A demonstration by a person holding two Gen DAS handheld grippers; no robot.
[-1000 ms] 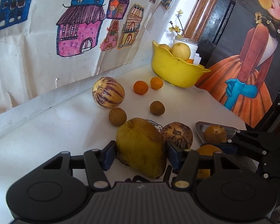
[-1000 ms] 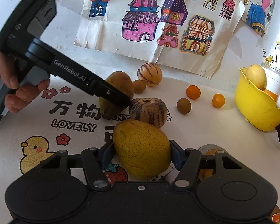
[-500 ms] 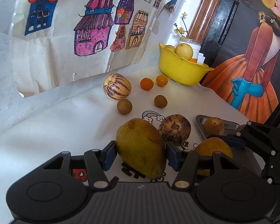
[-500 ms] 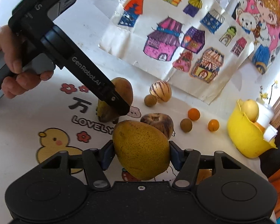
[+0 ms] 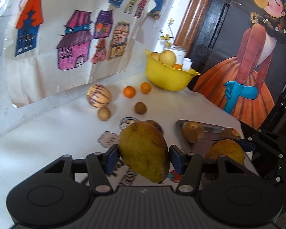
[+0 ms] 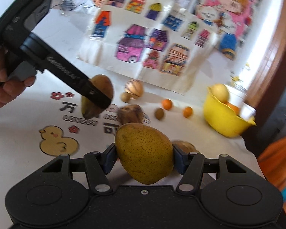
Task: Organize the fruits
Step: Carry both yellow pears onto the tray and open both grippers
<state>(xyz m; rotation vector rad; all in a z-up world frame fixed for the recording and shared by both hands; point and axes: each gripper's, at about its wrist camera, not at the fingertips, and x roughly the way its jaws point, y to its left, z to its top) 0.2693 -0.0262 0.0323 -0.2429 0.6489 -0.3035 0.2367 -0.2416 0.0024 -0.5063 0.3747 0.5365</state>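
Carry phase, judging by both fruits being clear of the cloth: left gripper (image 5: 144, 157) is clamped on a brownish mango (image 5: 145, 150), right gripper (image 6: 144, 159) clamped on a speckled yellow-green mango (image 6: 144, 153), pads pressing the flanks on both. The likely destination is the metal tray (image 5: 209, 131) at the right table edge, which already holds a small brown fruit (image 5: 192, 134), or else the yellow bowl (image 5: 166, 75) at the back; can't say which. To do it well: keep the squeeze steady, no more, since mango skin bruises; the grippers are close, so land one fruit first to avoid knocking; lower until the fruit rests before letting go, as it could roll. Left mango's long axis is tilted, stem end up and toward the back-left, narrow tip down toward the camera, gripped across the short width near the middle. Right mango's long axis is also near upright, slightly leaning, broad end up, tapered end hanging below the pads. Loose tangerines (image 5: 129, 91) and a striped melon (image 5: 98, 95) sit near the wall, well apart from both grippers.
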